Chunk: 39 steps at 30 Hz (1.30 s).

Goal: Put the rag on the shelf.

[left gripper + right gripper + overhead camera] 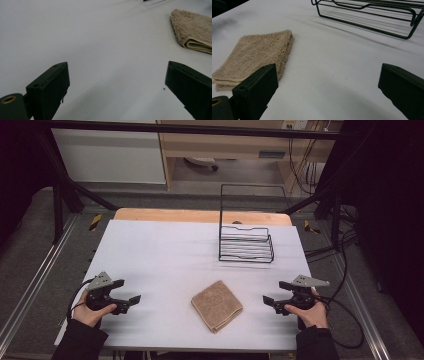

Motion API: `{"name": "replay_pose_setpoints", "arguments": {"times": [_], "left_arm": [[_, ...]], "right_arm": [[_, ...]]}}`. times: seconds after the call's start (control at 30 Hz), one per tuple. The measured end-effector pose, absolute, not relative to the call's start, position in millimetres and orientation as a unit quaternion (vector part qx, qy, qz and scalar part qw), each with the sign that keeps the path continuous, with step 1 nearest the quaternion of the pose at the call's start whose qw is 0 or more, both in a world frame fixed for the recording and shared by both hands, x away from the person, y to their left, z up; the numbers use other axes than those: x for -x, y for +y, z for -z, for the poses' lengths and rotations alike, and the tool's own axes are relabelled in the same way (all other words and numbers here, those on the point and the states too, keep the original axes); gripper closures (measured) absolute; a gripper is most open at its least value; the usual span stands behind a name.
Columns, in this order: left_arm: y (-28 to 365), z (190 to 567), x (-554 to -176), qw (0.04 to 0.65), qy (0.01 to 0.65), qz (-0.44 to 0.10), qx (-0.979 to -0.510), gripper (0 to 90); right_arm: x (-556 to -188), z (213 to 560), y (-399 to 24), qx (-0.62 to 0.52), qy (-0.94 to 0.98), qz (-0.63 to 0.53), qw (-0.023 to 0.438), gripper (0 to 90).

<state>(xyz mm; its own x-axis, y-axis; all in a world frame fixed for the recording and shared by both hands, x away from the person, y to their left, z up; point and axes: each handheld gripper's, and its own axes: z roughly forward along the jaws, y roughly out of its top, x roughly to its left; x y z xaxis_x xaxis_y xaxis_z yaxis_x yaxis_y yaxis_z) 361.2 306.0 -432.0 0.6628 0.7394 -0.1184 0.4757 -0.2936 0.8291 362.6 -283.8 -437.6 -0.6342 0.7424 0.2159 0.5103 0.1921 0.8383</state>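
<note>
— So, what do you have on the table (pixel 150 250) in front of you?

— You have a smooth, matte white top, and on it a folded towel (pixel 217 305), beige terry with a nubby pile, squarish, its layered edges showing at one side. It lies at six o'clock on the table, between your tools.

— And the rack?

— A black wire rack (pixel 246 243), thin rods, low basket with a tall back frame, stands at one o'clock from the towel.

— My grippers?

— Your left gripper (pixel 131 302) at nine o'clock of the towel and right gripper (pixel 271 302) at three o'clock both stand spread wide, jaws empty, well apart from the cloth.
</note>
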Motion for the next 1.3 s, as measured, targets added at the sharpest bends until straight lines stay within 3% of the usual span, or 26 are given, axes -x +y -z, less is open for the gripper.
{"name": "replay_pose_setpoints", "arguments": {"times": [1.3], "left_arm": [[267.3, 435.6, -361.7, 0.435, 0.380, -0.124, -0.807, 9.0]], "right_arm": [[-362.5, 439.0, -267.0, -0.402, 0.779, -0.465, 0.122, 3.9]]}}
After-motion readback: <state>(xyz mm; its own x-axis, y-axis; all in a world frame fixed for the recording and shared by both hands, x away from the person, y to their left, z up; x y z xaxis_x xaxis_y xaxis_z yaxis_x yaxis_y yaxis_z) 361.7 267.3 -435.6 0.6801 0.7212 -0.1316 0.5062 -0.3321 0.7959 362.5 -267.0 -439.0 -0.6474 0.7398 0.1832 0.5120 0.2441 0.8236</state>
